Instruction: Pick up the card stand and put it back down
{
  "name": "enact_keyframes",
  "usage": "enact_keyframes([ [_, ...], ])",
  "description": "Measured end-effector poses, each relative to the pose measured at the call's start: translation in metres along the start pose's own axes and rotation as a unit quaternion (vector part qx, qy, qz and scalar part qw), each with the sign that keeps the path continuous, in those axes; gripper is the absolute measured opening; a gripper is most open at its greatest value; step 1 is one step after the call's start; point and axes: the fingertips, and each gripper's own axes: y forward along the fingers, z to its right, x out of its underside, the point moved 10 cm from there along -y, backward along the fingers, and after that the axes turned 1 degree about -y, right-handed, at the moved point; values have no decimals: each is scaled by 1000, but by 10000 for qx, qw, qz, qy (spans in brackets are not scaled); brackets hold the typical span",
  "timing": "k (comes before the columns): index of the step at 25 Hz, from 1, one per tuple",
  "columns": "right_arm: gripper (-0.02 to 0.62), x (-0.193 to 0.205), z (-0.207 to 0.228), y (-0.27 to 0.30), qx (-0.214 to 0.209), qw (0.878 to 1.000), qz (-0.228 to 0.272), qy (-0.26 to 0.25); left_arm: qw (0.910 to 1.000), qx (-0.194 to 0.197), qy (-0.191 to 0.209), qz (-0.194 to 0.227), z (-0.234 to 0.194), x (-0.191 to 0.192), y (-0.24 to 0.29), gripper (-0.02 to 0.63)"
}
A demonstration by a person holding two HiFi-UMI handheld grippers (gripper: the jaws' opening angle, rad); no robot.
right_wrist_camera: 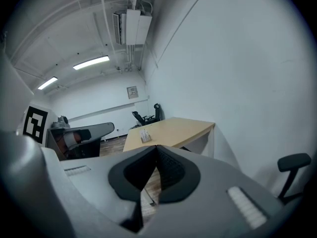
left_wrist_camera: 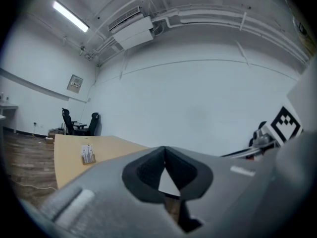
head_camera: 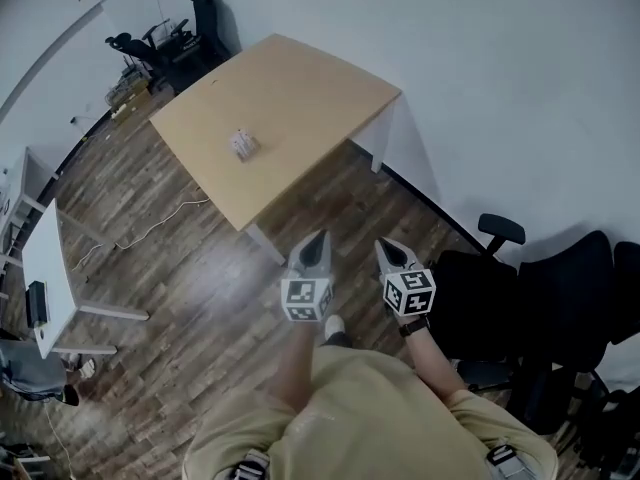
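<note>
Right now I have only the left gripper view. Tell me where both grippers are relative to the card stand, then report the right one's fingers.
Observer: In the head view the card stand sits alone near the middle of the wooden table. The left gripper and right gripper hang over the wood floor, short of the table.
Operator: Now the right fingers.
Observer: The right gripper view shows its fingers together, with nothing between them.
Operator: Name what is beside me.
Observer: Black office chairs stand close on the person's right.
</note>
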Motion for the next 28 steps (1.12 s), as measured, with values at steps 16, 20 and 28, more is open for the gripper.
enact_keyframes([
  [16, 5, -58, -53, 234, -1050, 9935, -28, -442, 9897, -1316, -571, -6, -200, 3, 41, 2],
  [20, 5, -71, -52, 288, -1515, 9869, -66, -554, 9840, -1706, -510, 45, -228, 0, 62, 2],
  [28, 5, -135, -51, 425, -2557, 9635, 89, -784, 9694, -2428, -257, 247, -292, -36, 128, 2],
])
